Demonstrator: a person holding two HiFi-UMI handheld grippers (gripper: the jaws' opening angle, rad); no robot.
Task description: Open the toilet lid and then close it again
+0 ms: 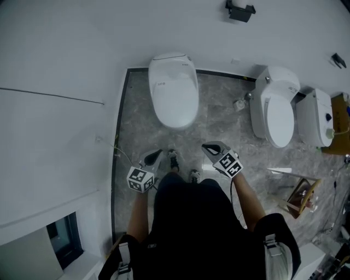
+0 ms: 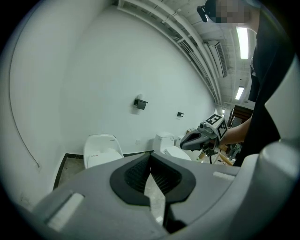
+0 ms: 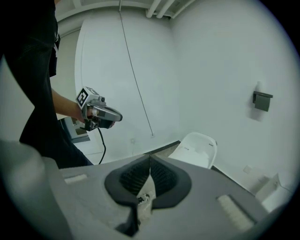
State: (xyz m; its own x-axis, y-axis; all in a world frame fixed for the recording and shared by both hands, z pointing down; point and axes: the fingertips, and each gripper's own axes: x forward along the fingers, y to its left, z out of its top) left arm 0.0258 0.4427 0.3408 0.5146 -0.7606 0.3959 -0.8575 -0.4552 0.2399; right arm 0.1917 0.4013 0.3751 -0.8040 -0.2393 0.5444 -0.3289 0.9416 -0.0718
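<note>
A white toilet (image 1: pixel 173 87) stands against the far wall with its lid (image 1: pixel 174 94) down; it also shows in the left gripper view (image 2: pixel 101 150) and the right gripper view (image 3: pixel 196 149). My left gripper (image 1: pixel 156 155) is shut and empty, held over the grey floor short of the bowl's front. My right gripper (image 1: pixel 208 146) is shut too, a little right of the bowl and apart from it. Each gripper shows in the other's view: the right gripper (image 2: pixel 187 140) and the left gripper (image 3: pixel 117 117).
A second white toilet (image 1: pixel 277 106) and a third fixture (image 1: pixel 317 117) stand to the right. A wooden frame (image 1: pixel 302 196) leans on the grey tiled floor (image 1: pixel 219 115) at right. A dark holder (image 1: pixel 239 10) hangs on the wall. A white partition wall (image 1: pixel 54 136) borders the left.
</note>
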